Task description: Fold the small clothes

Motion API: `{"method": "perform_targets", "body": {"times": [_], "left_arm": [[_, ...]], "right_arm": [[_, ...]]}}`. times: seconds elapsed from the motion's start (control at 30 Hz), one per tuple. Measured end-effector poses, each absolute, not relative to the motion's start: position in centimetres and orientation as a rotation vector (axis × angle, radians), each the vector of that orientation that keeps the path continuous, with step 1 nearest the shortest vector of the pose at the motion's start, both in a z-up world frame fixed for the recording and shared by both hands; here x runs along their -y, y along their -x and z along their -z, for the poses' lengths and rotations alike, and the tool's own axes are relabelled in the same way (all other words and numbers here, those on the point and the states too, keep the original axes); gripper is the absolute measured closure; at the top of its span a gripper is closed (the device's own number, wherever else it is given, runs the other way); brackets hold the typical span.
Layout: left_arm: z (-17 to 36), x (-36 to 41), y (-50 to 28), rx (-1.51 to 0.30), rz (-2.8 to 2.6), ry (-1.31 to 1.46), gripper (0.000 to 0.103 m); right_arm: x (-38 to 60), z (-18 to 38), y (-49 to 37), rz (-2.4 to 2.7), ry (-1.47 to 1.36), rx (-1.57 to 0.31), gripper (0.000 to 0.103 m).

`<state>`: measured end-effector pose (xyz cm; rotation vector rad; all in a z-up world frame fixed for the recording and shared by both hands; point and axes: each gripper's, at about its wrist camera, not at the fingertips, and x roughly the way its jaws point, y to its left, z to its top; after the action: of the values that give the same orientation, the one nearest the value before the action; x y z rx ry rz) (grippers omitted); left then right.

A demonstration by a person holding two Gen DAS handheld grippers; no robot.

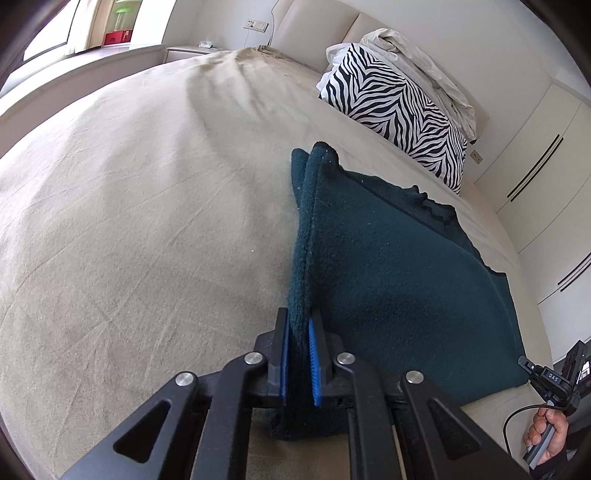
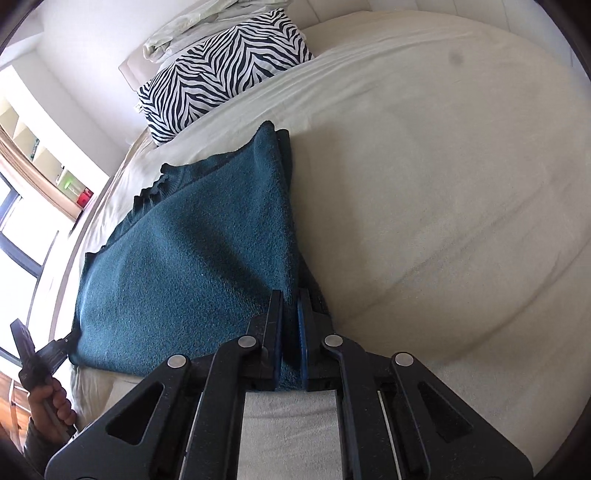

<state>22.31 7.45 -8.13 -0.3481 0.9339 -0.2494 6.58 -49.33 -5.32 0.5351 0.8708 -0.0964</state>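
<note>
While the dark teal sweater (image 1: 388,266) lies spread on the beige bed (image 1: 147,221), just in front of the zebra-print pillow (image 1: 399,110), we pinch its 2 near corners: our left gripper (image 1: 298,354) and right gripper (image 2: 290,332) each clamp narrowly on a bunched edge.

A wide bed (image 1: 129,221) under a creased beige sheet fills the room, with a padded cream headboard (image 1: 317,22) at its far edge and a zebra-striped pillow (image 1: 399,110) topped by rumpled pale bedding (image 1: 417,59) at one corner. White walls carry a socket plate (image 1: 255,25), and tall cream wardrobe doors (image 1: 535,166) stand beside the bed. Daylight comes through a window (image 2: 14,229) over a long sill (image 1: 74,70).
</note>
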Motion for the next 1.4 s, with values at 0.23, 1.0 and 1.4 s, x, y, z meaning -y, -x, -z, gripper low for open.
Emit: {"method": "perform_targets", "body": {"times": [0.23,1.0,1.4], "left_arm": [[8.5,-7.8,-21.8,-0.925,0.253,0.374,0.092],[1.7,5.5,-29.3,-0.711,0.074,-0.147,0.041],[8.1,4.2,-32.2,-0.835,0.118,-0.041,0.034]], "right_arm": [[49.3,6.0,-7.0,0.075,-0.523,-0.858,0.097],[39.7,-0.3,-18.4,-0.278,-0.558,-0.781,0.046],[41.1,7.0,-26.2,-0.300,-0.876,-0.829,0.073]]}}
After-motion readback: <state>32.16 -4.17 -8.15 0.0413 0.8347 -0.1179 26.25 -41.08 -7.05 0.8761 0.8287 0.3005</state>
